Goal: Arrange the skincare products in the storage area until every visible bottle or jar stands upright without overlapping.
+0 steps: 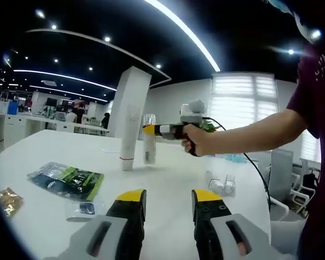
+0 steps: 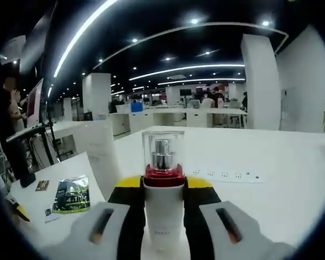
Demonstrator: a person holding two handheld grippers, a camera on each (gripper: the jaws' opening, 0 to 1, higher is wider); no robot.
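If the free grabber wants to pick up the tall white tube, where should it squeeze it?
Around the middle of the white tube, coming in level from the side facing the left gripper. The tube stands upright on its cap and is tall and slim, so a mid-height squeeze should keep it from tipping. The pump bottle stands close on its right, so stay clear of it.

In the left gripper view, a tube (image 1: 128, 146) and a pump bottle (image 1: 148, 140) stand upright side by side on the counter (image 1: 168, 184), the tube to the left. The right tongs (image 1: 151, 130) reach the bottle from the right. A flat packet (image 1: 66, 180) lies nearer, to the left; a clear item (image 1: 223, 186) lies nearer, to the right.
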